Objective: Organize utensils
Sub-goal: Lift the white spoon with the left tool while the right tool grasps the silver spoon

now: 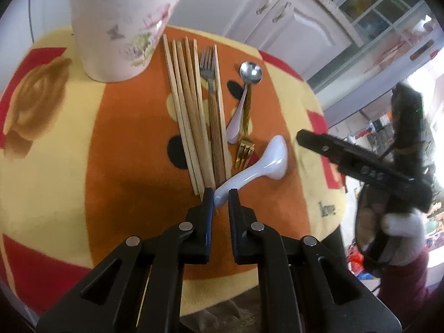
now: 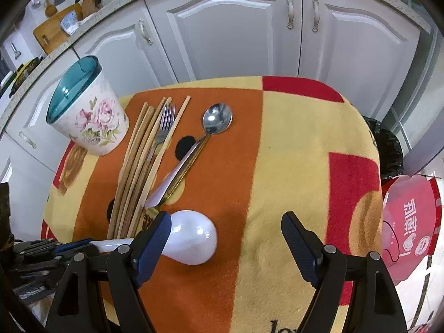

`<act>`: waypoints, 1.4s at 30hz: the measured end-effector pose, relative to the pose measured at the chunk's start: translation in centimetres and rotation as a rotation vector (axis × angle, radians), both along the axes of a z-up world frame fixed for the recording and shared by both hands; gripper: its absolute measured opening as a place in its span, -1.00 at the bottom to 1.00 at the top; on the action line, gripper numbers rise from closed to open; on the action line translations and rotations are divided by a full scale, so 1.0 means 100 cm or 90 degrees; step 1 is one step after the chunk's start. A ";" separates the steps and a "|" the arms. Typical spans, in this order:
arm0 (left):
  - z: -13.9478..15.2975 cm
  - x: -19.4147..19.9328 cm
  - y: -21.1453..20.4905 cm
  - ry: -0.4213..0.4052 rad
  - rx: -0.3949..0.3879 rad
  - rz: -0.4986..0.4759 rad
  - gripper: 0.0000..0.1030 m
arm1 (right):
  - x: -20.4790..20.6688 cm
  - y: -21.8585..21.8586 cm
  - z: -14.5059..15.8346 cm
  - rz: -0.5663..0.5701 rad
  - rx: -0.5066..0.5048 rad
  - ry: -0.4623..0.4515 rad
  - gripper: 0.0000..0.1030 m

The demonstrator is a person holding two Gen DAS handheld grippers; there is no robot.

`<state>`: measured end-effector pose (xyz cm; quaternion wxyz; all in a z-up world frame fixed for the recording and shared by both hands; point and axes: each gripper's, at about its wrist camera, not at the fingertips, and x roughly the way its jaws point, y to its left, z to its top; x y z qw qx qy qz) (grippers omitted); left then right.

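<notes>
A white ceramic soup spoon (image 1: pixel 258 163) lies on the cloth-covered table (image 1: pixel 125 144); my left gripper (image 1: pixel 221 194) is shut on its handle end. It also shows in the right wrist view (image 2: pixel 191 236). Several wooden chopsticks (image 1: pixel 188 111) and a silver fork (image 1: pixel 209 72) lie side by side. A metal spoon (image 1: pixel 250 72) with a white handle and a small gold fork (image 1: pixel 245 144) lie to their right. A floral holder cup (image 1: pixel 122 27) with a teal rim stands at the far left. My right gripper (image 2: pixel 224 233) is open, above the table's near right part.
White cabinet doors (image 2: pixel 227 33) stand behind the table. A black bin (image 2: pixel 385 149) and a red box (image 2: pixel 410 230) sit off the table's right edge. The right gripper shows at the right of the left wrist view (image 1: pixel 360 163).
</notes>
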<state>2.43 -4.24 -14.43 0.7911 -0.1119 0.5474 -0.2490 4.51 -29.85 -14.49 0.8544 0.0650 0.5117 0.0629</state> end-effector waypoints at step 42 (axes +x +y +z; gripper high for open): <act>0.174 0.033 0.128 -0.221 0.010 0.173 -0.92 | 0.113 -0.017 0.010 0.024 0.099 -0.075 -0.97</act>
